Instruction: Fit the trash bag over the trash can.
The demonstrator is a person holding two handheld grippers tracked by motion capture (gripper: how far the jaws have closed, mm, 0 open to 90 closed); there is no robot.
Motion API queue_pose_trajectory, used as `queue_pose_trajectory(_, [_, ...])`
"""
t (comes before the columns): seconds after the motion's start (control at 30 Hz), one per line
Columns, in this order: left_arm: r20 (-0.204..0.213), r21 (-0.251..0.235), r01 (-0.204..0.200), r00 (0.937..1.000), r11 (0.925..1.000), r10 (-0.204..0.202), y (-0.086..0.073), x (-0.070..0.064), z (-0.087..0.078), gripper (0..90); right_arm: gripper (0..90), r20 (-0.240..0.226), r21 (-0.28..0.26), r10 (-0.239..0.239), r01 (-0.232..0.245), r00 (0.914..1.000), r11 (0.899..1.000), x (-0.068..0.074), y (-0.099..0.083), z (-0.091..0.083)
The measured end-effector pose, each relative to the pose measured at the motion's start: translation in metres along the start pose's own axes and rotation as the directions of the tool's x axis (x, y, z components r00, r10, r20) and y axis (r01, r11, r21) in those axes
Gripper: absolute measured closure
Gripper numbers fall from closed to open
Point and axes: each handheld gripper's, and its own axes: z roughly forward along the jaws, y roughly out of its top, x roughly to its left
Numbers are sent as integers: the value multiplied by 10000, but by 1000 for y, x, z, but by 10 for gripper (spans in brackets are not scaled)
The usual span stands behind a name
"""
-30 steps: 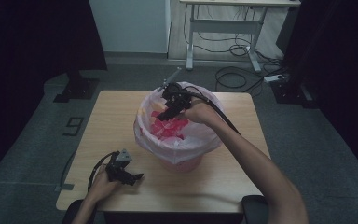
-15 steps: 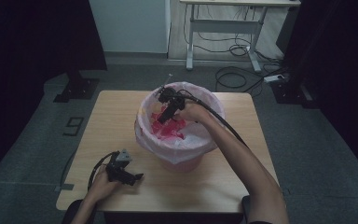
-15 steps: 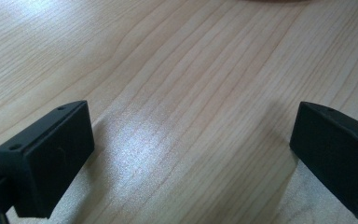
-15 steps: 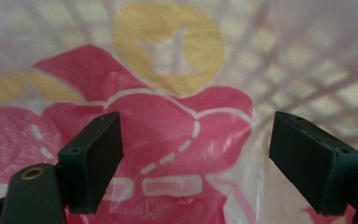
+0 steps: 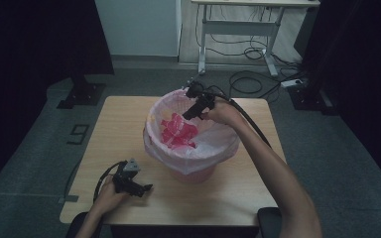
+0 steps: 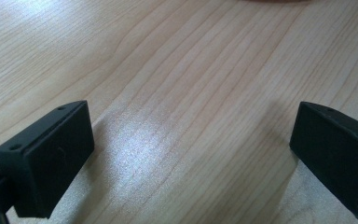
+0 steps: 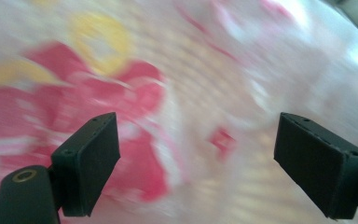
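Right gripper (image 5: 191,110) hovers over the bin (image 5: 191,148), jaws spread — probably reaching for the bag (image 7: 205,93); left gripper (image 5: 138,187) idle, jaws apart.

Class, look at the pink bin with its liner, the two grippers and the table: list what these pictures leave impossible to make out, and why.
- Bin floor: high view, hidden by the pink-patterned liner.
- Liner print: right gripper view, motion blur smears it.
- Right gripper tips: high view, too small to tell whether they touch the liner.
- Table near edge: high view, cut off by the frame and forearms.
- Left gripper surroundings: left gripper view sits too close to the wood.
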Motion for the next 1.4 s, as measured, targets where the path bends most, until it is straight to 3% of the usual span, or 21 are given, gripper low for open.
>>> queue_pose_trajectory(0.27, [-12,5,-15,10000,10000,15,0,0,0,0,135,-244,916,-129,151,9996,9957,-6,-19,40])
queue_pose_trajectory(0.4, [-11,7,-21,10000,10000,21,0,0,0,0,137,-320,1151,-381,415,9988,9925,-2,-20,47])
queue_pose_trajectory(0.47, [-14,8,-22,10000,10000,22,0,0,0,0,135,-465,906,-419,460,9980,9948,-1,-18,40])
queue_pose_trajectory(0.6, [-20,4,-17,10000,10000,17,0,0,0,0,134,-648,-86,-495,490,9967,9988,3,-13,8])
queue_pose_trajectory(0.7, [-17,4,-17,10000,10000,17,0,0,0,0,132,-896,-469,-554,514,9944,9976,16,-13,-15])
queue_pose_trajectory(0.8, [-6,6,-19,10000,10000,19,0,0,0,0,120,-1309,-492,-799,740,9882,9960,36,-16,-22])
queue_pose_trajectory(0.87, [-3,15,-22,10000,10000,22,0,0,0,0,66,-1589,-545,-945,869,9828,9947,50,-20,-15])
queue_pose_trajectory(0.97, [-8,12,-24,10000,10000,24,0,0,0,0,2,-1985,-47,-1049,1061,9745,9943,63,-26,7])
queue_pose_trajectory(1.1, [-8,14,-25,10000,10000,25,0,0,0,0,2,-2189,434,-633,745,9737,9963,64,-25,30])
queue_pose_trajectory(1.23, [-6,15,-25,10000,10000,25,0,0,0,0,3,-2443,687,-680,872,9673,9938,63,-22,46])
queue_pose_trajectory(1.33, [-6,15,-25,10000,10000,25,0,0,0,0,30,-2396,719,-767,965,9678,9927,62,-20,46])
queue_pose_trajectory(1.4, [-7,13,-24,10000,10000,24,0,0,0,0,101,-2382,263,-928,1020,9668,9944,62,-19,37])
